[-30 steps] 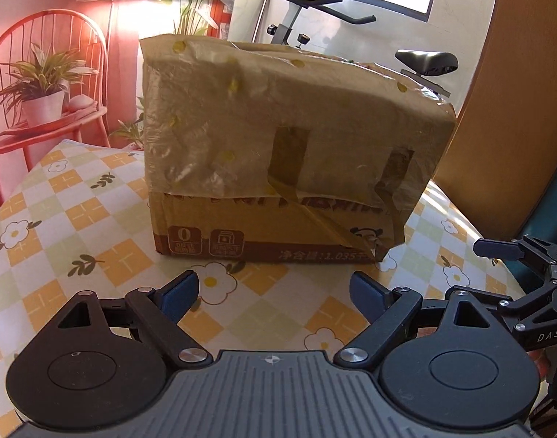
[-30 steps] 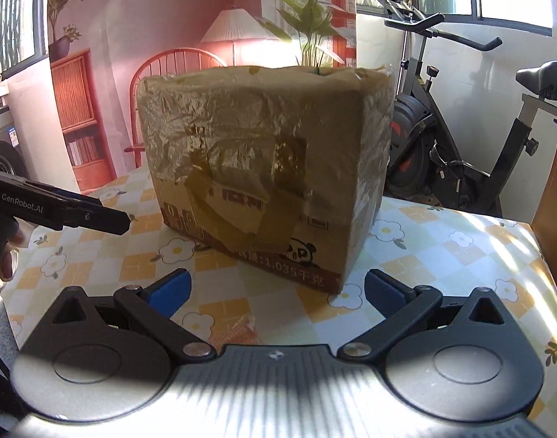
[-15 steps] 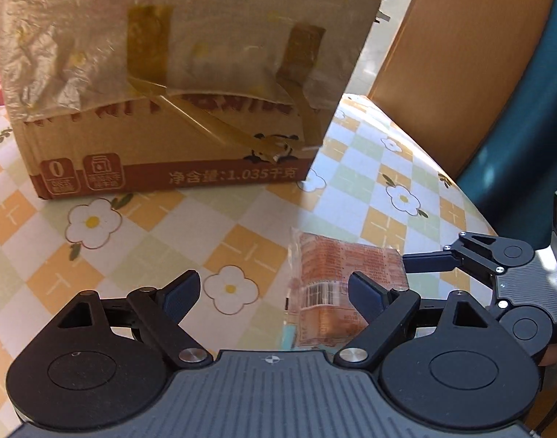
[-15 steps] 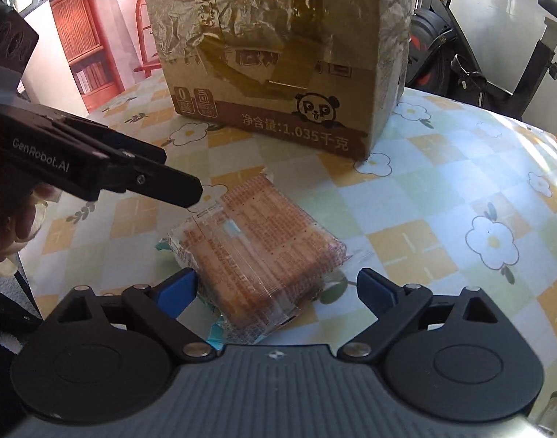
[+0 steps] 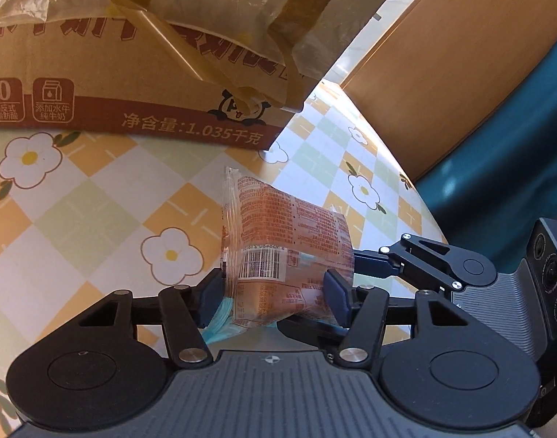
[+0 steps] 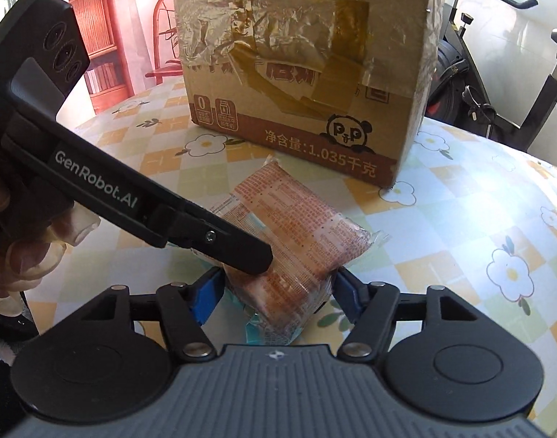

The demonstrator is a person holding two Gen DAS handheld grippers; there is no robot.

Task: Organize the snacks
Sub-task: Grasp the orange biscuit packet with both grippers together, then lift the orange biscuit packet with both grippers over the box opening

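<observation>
Tabletop point(image 6: 460, 226) under a checked floral cloth carries a taped cardboard box point(image 6: 304, 73) at the far side, an exercise bike point(image 6: 497, 84) beyond; snack packet point(image 5: 289, 252) lies near, between both closing grippers' fingers: left gripper point(image 5: 274, 301), right gripper point(image 6: 278, 295).

The cardboard box point(image 6: 300, 84), standing beyond the right gripper's point(image 6: 274, 294) fingers, carries "净含量:1.035千克" in pale print on its brown bottom band, a panda logo lettered "PP" above it, and a "0" badge beside a milk-carton icon. The left gripper point(image 6: 227, 252), reaching in from the left, reads "GenRobot.AI". The snack packet point(image 5: 289, 252) between the left gripper's fingers bears a barcode; its small print is illegible.
</observation>
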